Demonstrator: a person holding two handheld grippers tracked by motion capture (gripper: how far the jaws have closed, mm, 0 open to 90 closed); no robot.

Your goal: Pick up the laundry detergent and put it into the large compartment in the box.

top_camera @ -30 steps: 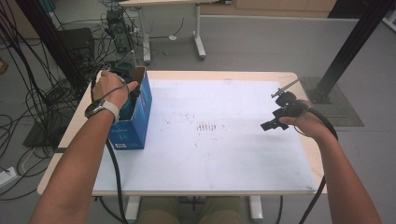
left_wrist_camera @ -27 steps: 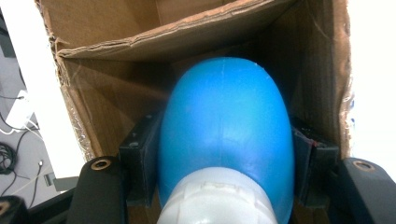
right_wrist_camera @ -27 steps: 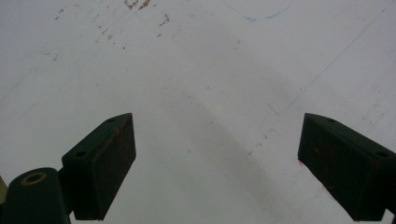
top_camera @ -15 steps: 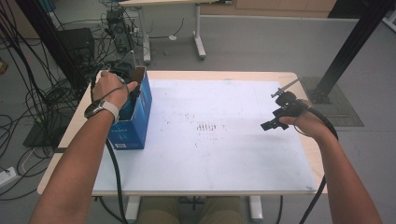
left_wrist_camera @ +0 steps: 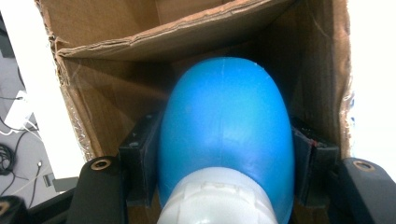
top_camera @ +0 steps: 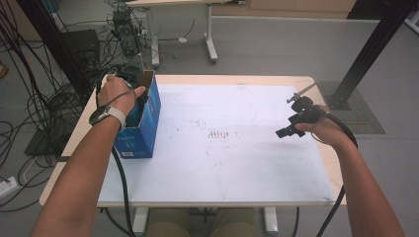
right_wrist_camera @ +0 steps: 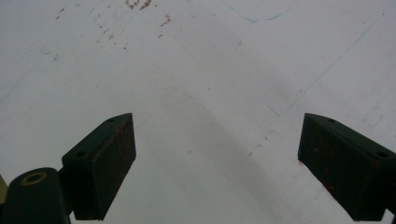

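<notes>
Left gripper (left_wrist_camera: 224,186) pinches blue bulb (left_wrist_camera: 226,135) inside box (left_wrist_camera: 116,93) — right gripper (right_wrist_camera: 217,158) spread.

Left hand (top_camera: 114,94) in blue box (top_camera: 141,129), right gripper (top_camera: 292,124) over white table (top_camera: 237,163)

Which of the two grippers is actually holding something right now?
The left gripper, down in the blue cardboard box: its jaws clamp a blue rounded object with a white base. The right gripper has wide-open jaws over the bare white table.
</notes>
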